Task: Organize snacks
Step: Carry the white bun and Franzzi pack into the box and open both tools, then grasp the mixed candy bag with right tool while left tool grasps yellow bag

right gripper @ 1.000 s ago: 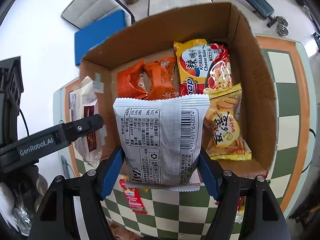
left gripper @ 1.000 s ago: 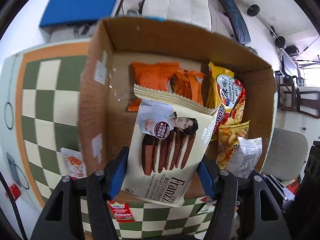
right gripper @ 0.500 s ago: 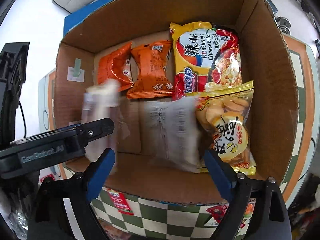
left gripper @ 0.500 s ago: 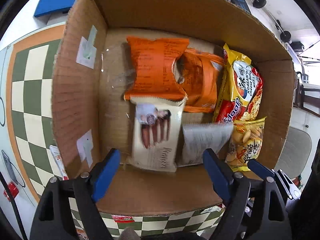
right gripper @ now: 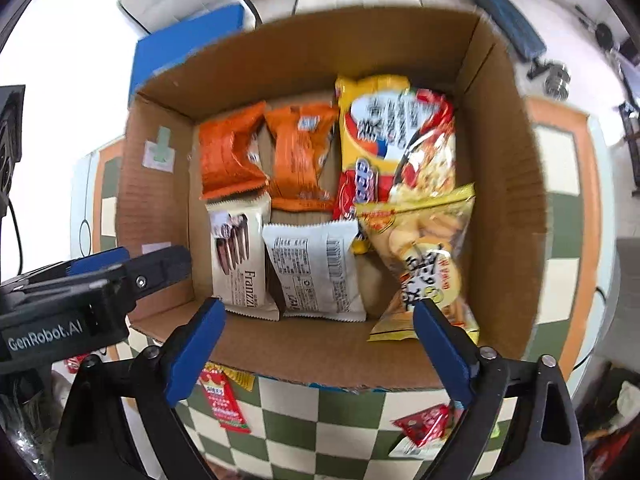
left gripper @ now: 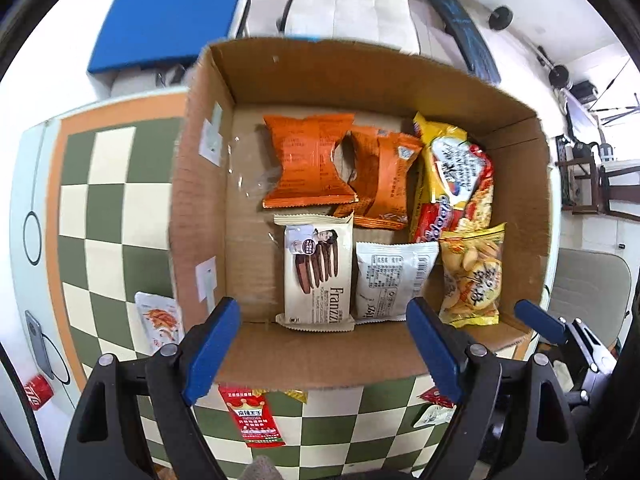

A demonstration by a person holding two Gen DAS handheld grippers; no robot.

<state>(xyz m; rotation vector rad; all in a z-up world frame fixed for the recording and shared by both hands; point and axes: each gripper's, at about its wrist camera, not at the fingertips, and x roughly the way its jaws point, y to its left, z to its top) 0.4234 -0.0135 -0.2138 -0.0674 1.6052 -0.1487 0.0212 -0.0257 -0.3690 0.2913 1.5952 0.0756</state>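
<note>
Both packets have dropped from spread grippers, left gripper and still-widening right gripper, into the cardboard box on the checkered table: 6 packets inside, 2 orange.

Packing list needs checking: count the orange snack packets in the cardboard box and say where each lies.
2. One orange packet lies at the box's back, left of centre; the second orange packet sits beside it on its right, slightly overlapped. Others could hide beneath.

Left tool: black angular arms, blue pads, silver screws fitted at pivots. Right tool: identical build, blue pads; "GenRobot.AI" is printed white on the black housing.
</note>
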